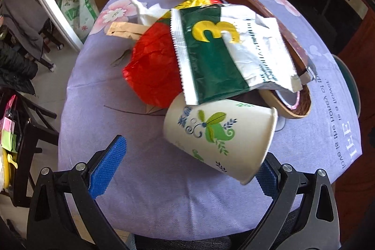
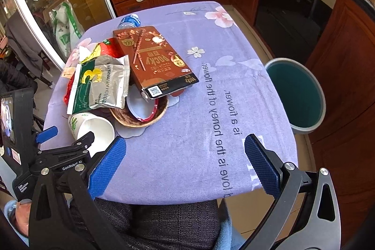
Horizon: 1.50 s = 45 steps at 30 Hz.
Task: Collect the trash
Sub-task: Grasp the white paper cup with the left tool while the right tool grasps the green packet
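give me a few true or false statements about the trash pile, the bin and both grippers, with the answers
1. The white paper cup with green leaf print lies on its side. True.
2. The brown Pocky snack box lies flat on the purple flowered tablecloth. False: it leans on the pile, over the round wooden bowl.
3. The left gripper is shut on the cup. False: its jaws stand wide open, the cup just ahead of them.
4. The round grey bin with a green inside stands on the floor beside the table. True.
5. The right gripper holds the green and silver wrapper with a yellow 3. False: it is open and holds nothing; the wrapper lies on the pile.
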Each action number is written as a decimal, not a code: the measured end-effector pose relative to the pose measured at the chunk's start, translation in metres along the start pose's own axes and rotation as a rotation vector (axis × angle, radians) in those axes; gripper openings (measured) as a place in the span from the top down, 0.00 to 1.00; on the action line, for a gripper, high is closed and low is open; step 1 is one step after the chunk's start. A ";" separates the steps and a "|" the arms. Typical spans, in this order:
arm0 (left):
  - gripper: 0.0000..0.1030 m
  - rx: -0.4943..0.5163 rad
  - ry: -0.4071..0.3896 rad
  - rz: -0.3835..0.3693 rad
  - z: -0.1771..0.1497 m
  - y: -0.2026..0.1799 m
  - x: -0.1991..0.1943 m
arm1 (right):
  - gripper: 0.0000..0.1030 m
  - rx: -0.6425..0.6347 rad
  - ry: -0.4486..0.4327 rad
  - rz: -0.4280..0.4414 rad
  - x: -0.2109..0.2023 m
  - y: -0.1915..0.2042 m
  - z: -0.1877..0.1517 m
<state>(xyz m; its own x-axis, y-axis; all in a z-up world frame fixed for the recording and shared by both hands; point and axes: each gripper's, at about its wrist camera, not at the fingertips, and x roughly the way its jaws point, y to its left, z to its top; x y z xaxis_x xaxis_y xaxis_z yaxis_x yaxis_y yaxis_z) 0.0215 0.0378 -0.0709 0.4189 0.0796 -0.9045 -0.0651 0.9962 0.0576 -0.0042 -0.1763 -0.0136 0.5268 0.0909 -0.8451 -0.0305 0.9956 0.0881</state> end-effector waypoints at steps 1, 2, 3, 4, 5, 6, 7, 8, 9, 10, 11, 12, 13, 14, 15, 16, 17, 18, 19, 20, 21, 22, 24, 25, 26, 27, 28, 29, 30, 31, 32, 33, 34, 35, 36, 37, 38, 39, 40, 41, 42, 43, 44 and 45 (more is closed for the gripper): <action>0.04 -0.015 -0.003 0.006 -0.002 0.009 -0.001 | 0.06 -0.013 0.000 0.009 0.001 0.006 0.002; 0.04 -0.029 -0.006 0.012 -0.003 0.017 -0.002 | 0.06 -0.028 0.001 0.020 0.002 0.011 0.004; 0.04 -0.042 -0.007 0.017 -0.005 0.025 -0.003 | 0.06 -0.045 0.001 0.032 0.003 0.018 0.006; 0.04 -0.055 -0.010 0.025 -0.007 0.034 -0.004 | 0.06 -0.061 0.000 0.042 0.005 0.024 0.008; 0.04 -0.067 -0.015 0.034 -0.010 0.043 -0.005 | 0.06 -0.078 -0.005 0.054 0.005 0.030 0.010; 0.04 -0.076 -0.019 0.043 -0.012 0.050 -0.005 | 0.06 -0.096 -0.014 0.072 0.006 0.036 0.012; 0.04 -0.086 -0.020 0.049 -0.014 0.058 -0.005 | 0.06 -0.112 -0.022 0.096 0.007 0.042 0.014; 0.04 -0.095 -0.022 0.050 -0.017 0.066 -0.004 | 0.06 -0.124 -0.023 0.114 0.009 0.048 0.017; 0.04 -0.102 -0.025 0.043 -0.019 0.072 -0.003 | 0.06 -0.133 -0.020 0.129 0.012 0.053 0.019; 0.04 -0.107 -0.029 0.035 -0.021 0.077 -0.001 | 0.06 -0.139 -0.018 0.145 0.013 0.059 0.021; 0.04 -0.113 -0.032 0.025 -0.021 0.081 0.000 | 0.06 -0.143 -0.015 0.162 0.016 0.063 0.023; 0.04 -0.119 -0.037 0.008 -0.021 0.085 0.001 | 0.06 -0.145 -0.013 0.174 0.019 0.068 0.025; 0.04 -0.126 -0.049 -0.019 -0.022 0.088 0.002 | 0.06 -0.150 -0.007 0.182 0.022 0.072 0.026; 0.08 -0.129 -0.064 -0.050 -0.022 0.090 0.000 | 0.06 -0.158 0.000 0.191 0.025 0.078 0.027; 0.15 -0.128 -0.076 -0.082 -0.020 0.090 0.000 | 0.06 -0.168 0.012 0.194 0.030 0.083 0.027; 0.19 -0.118 -0.083 -0.110 -0.019 0.089 0.000 | 0.06 -0.179 0.022 0.197 0.032 0.089 0.025; 0.26 -0.105 -0.086 -0.132 -0.016 0.085 0.001 | 0.06 -0.190 0.030 0.194 0.035 0.094 0.024; 0.34 -0.090 -0.089 -0.153 -0.014 0.084 0.003 | 0.06 -0.205 0.035 0.187 0.037 0.099 0.023; 0.39 -0.076 -0.089 -0.174 -0.013 0.082 0.004 | 0.06 -0.224 0.041 0.175 0.040 0.103 0.021; 0.49 -0.062 -0.085 -0.194 -0.012 0.079 0.006 | 0.06 -0.244 0.050 0.161 0.042 0.108 0.019; 0.66 -0.048 -0.080 -0.217 -0.011 0.077 0.008 | 0.06 -0.262 0.061 0.151 0.043 0.111 0.017; 0.81 -0.038 -0.074 -0.239 -0.011 0.076 0.011 | 0.06 -0.277 0.071 0.144 0.044 0.113 0.015; 0.95 -0.025 -0.072 -0.258 -0.012 0.079 0.011 | 0.06 -0.314 0.095 0.122 0.047 0.119 0.010; 0.95 -0.022 -0.081 -0.251 -0.013 0.083 0.009 | 0.06 -0.332 0.105 0.114 0.048 0.123 0.006; 0.95 -0.021 -0.090 -0.240 -0.014 0.088 0.007 | 0.06 -0.348 0.114 0.109 0.050 0.126 0.003; 0.95 -0.023 -0.096 -0.237 -0.014 0.093 0.006 | 0.06 -0.362 0.122 0.107 0.052 0.130 0.002; 0.95 -0.024 -0.096 -0.237 -0.014 0.098 0.006 | 0.06 -0.377 0.122 0.101 0.054 0.134 0.001; 0.95 -0.023 -0.094 -0.236 -0.014 0.102 0.006 | 0.06 -0.399 0.116 0.087 0.055 0.140 0.000; 0.95 -0.023 -0.091 -0.236 -0.015 0.105 0.006 | 0.06 -0.429 0.115 0.066 0.058 0.146 -0.001; 0.95 -0.027 -0.088 -0.238 -0.016 0.109 0.007 | 0.06 -0.461 0.128 0.044 0.062 0.152 -0.002; 0.95 -0.033 -0.085 -0.241 -0.016 0.113 0.008 | 0.06 -0.492 0.149 0.025 0.067 0.157 -0.004; 0.95 -0.039 -0.084 -0.240 -0.018 0.116 0.009 | 0.06 -0.516 0.173 0.019 0.070 0.160 -0.006; 0.95 -0.042 -0.087 -0.237 -0.018 0.119 0.009 | 0.06 -0.514 0.193 0.033 0.071 0.161 -0.007; 0.95 -0.043 -0.090 -0.234 -0.020 0.122 0.009 | 0.06 -0.486 0.201 0.062 0.069 0.158 -0.006; 0.95 -0.042 -0.091 -0.235 -0.021 0.124 0.010 | 0.06 -0.449 0.199 0.087 0.067 0.153 -0.004; 0.95 -0.038 -0.092 -0.243 -0.021 0.126 0.010 | 0.06 -0.422 0.190 0.094 0.064 0.148 -0.003; 0.95 -0.031 -0.094 -0.247 -0.022 0.126 0.010 | 0.06 -0.412 0.177 0.084 0.062 0.145 -0.002; 0.95 -0.017 -0.097 -0.248 -0.022 0.125 0.010 | 0.06 -0.411 0.165 0.071 0.061 0.142 -0.001; 0.95 0.000 -0.098 -0.254 -0.022 0.123 0.010 | 0.06 -0.411 0.158 0.066 0.061 0.141 0.000; 0.95 0.012 -0.098 -0.260 -0.022 0.121 0.010 | 0.06 -0.410 0.154 0.067 0.062 0.139 0.002; 0.95 0.021 -0.097 -0.261 -0.022 0.118 0.010 | 0.10 -0.411 0.141 0.071 0.063 0.138 0.004; 0.95 0.027 -0.096 -0.258 -0.022 0.117 0.010 | 0.12 -0.416 0.129 0.076 0.065 0.139 0.008; 0.95 0.027 -0.093 -0.256 -0.022 0.116 0.011 | 0.17 -0.423 0.125 0.077 0.068 0.141 0.011; 0.95 0.022 -0.089 -0.258 -0.022 0.117 0.012 | 0.25 -0.426 0.124 0.082 0.072 0.142 0.014</action>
<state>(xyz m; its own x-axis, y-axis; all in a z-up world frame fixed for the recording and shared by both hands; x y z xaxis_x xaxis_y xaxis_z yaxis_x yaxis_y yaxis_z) -0.0007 0.1542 -0.0841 0.4975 -0.1750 -0.8496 0.0732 0.9844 -0.1599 0.0413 -0.0288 -0.0550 0.4029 0.1457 -0.9036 -0.4285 0.9024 -0.0456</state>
